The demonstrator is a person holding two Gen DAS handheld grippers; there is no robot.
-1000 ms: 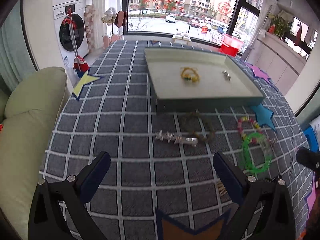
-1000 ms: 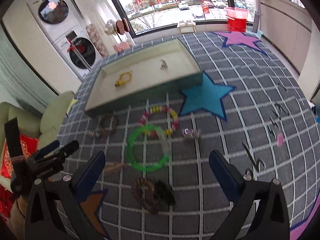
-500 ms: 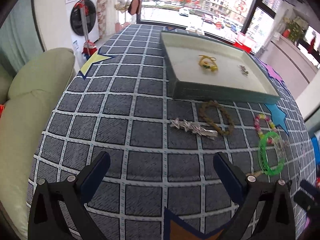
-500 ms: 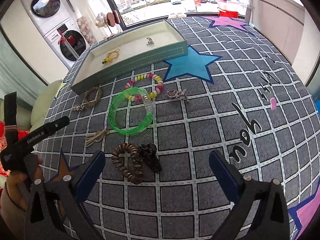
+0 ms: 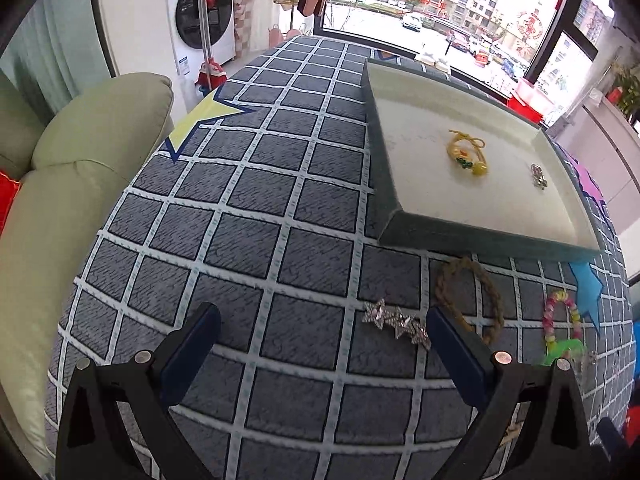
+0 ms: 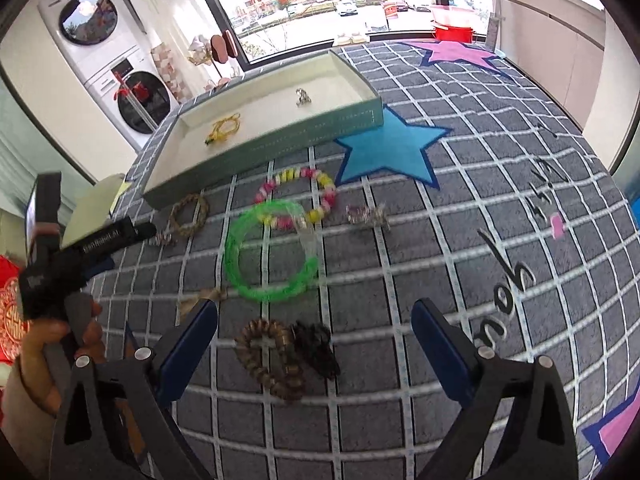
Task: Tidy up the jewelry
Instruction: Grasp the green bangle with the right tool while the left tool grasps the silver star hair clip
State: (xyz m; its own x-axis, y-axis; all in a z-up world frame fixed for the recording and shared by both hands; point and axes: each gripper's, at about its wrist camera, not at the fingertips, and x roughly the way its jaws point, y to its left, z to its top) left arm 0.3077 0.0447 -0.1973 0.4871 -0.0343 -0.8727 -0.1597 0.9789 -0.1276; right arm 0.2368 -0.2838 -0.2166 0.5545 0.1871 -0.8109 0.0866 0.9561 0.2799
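Observation:
My right gripper (image 6: 316, 340) hovers over a brown coiled band (image 6: 268, 356) and a black hair claw (image 6: 316, 348) on the rug. Its jaws are closing, both pieces lie between them, and the pads touch neither. Beyond lie a green bangle (image 6: 268, 256), a bead bracelet (image 6: 296, 200), a silver clip (image 6: 366, 214) and a tan bow (image 6: 200, 300). My left gripper (image 5: 324, 344) is open and holds nothing. A silver star clip (image 5: 396, 322) lies by its right finger (image 5: 452, 352), with a braided bracelet (image 5: 468, 296) behind. The green tray (image 5: 480, 240) holds a yellow bracelet (image 5: 466, 152) and a small silver piece (image 5: 538, 176).
A grey checked rug with coloured stars covers the floor. A pale green sofa (image 5: 60, 200) borders it on the left of the left wrist view. Stacked washing machines (image 6: 120, 80) and a red bucket (image 6: 452, 28) stand by the window. A hand (image 6: 40, 360) holds the left gripper's handle.
The left wrist view has rolled and shifted, so the star clip now sits beside the right finger instead of ahead at centre. The right gripper's jaws have narrowed slightly over the coiled band.

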